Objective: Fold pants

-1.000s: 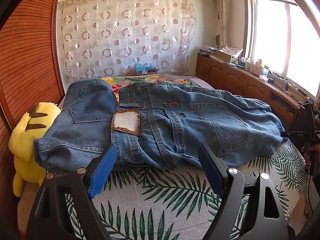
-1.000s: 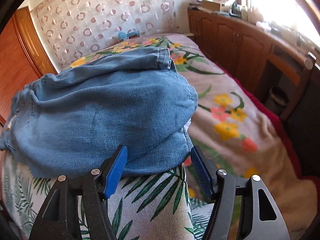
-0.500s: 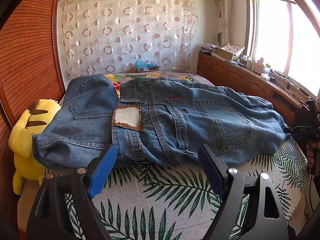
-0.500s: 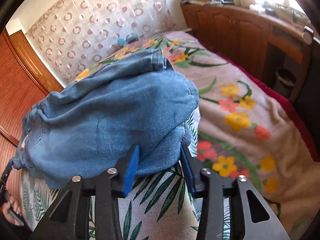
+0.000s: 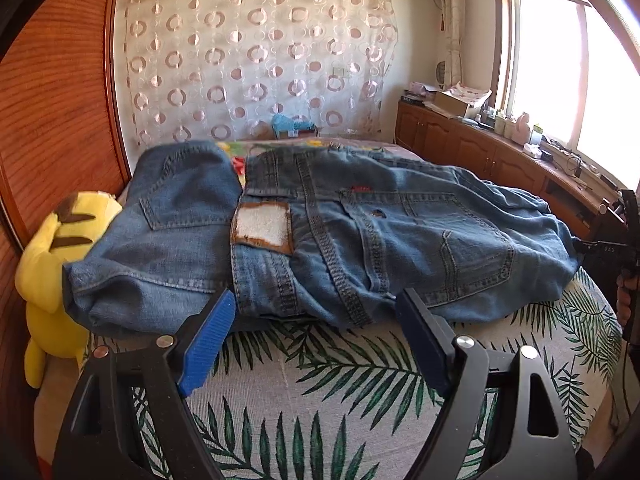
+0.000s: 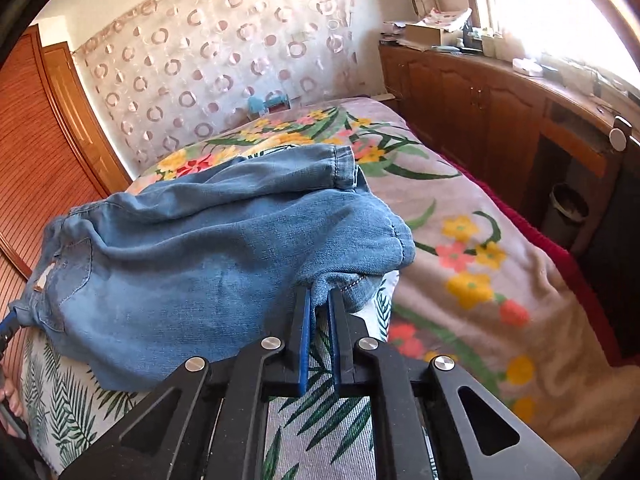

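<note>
Blue jeans [image 5: 360,240] lie folded across the bed, back pockets and a white patch facing up. My left gripper [image 5: 316,300] is at their near waistband edge; its jaws are closing but still wide, with the denim edge between the tips and neither pad pressing on it. In the right wrist view the jeans [image 6: 208,240] show as a rumpled leg end. My right gripper [image 6: 319,296] is closing, its blue pads pinching a fold of denim at the near right corner. That gripper's black body [image 5: 616,248] shows at the right edge of the left wrist view.
A leaf-print cover [image 5: 320,380] lies under the jeans, and a floral blanket [image 6: 480,240] spreads to the right. A yellow plush toy [image 5: 44,264] sits by the wooden wall on the left. Wooden cabinets [image 6: 480,92] and a dark bin [image 6: 568,208] line the right side.
The right jaws came together from wide apart onto the jeans' corner, bunching the denim. The left jaws narrowed slightly and sit nearer the waistband edge.
</note>
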Tool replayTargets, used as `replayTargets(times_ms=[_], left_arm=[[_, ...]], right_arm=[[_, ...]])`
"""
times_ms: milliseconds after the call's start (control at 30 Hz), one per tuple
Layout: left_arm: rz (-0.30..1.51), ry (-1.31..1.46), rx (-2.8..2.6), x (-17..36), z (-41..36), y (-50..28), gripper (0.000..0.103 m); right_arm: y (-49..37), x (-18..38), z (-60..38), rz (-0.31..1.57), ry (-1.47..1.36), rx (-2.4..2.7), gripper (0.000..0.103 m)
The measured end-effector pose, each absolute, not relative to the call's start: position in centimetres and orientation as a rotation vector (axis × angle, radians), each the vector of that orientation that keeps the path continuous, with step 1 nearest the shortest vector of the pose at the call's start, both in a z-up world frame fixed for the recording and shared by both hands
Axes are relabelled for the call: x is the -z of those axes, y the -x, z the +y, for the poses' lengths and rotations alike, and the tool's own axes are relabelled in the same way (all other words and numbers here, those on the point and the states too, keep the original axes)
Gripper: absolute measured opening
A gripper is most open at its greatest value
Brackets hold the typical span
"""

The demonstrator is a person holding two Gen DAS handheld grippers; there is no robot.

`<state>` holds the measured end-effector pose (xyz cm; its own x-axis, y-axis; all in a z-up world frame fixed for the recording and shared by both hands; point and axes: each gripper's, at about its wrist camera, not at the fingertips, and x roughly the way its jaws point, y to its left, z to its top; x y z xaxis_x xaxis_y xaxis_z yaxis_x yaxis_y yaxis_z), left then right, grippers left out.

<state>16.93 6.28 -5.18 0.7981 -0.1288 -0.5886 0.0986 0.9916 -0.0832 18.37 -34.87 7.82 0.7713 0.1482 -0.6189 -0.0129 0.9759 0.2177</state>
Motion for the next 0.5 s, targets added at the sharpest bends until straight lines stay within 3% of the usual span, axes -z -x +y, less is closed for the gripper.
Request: replayTargets(times_ms=[100,167,400,500], left_arm=[[0.670,0.053,0.125,5.8,6.7,-17.6,0.056],[0.686,0.036,0.126,6.0,6.7,-18.3,0.052],[0.761,-0.014,0.065,7.0,7.2,-21.3,0.053],[0.805,-0.017,0.050,8.1,7.6,-22.2,0.058]], right_arm=[[-18.6,-7.5,-35.1,0.698,-0.215,-0.080,0.008],[-19.1,-8.1,-35.1,0.705,-0.212,-0.069,0.008],[-20.1,-8.4,-34.0,0.732,-0.159,-0.043,0.015],[-20.5,-8.6,-33.9,0.738,-0.145,-0.039,0.016]])
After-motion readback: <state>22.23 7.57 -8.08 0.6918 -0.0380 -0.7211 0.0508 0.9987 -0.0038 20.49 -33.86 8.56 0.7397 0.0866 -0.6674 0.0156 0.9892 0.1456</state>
